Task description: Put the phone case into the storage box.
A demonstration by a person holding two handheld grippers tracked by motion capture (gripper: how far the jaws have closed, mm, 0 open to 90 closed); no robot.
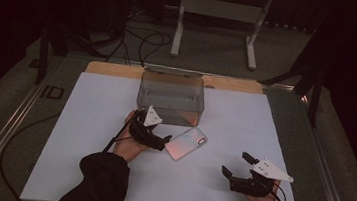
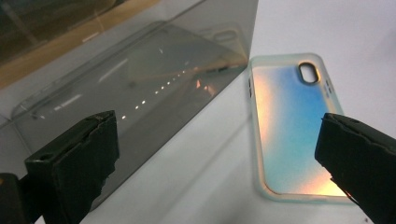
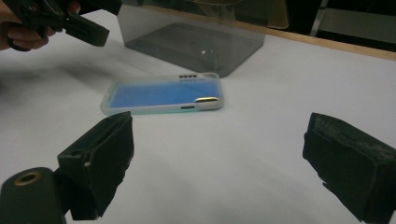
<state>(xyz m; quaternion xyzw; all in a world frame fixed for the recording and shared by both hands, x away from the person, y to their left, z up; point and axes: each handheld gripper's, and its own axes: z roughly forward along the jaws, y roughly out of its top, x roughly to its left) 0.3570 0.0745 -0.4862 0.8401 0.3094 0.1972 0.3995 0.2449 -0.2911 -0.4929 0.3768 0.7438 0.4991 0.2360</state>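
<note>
A phone in an iridescent case (image 1: pixel 187 142) lies flat on the white board (image 1: pixel 89 121), just in front of a clear plastic box (image 1: pixel 172 97). My left gripper (image 1: pixel 155 128) is open beside the phone's left end, one jaw near the box's front wall. In the left gripper view the phone (image 2: pixel 289 130) lies to the right between the open jaws of my left gripper (image 2: pixel 215 158), with the box (image 2: pixel 140 93) on the left. My right gripper (image 1: pixel 236 164) stands open and holds nothing, to the right of the phone. Its own view shows the phone (image 3: pixel 163 95) ahead of the open right gripper (image 3: pixel 219 163), apart from it.
The board sits on a wooden-edged table (image 1: pixel 119 69). A white metal stand (image 1: pixel 218 9) and cables (image 1: pixel 142 41) lie on the floor beyond. Bare board spreads left and right of the box. The left gripper (image 3: pixel 84 30) appears at the upper left of the right gripper view.
</note>
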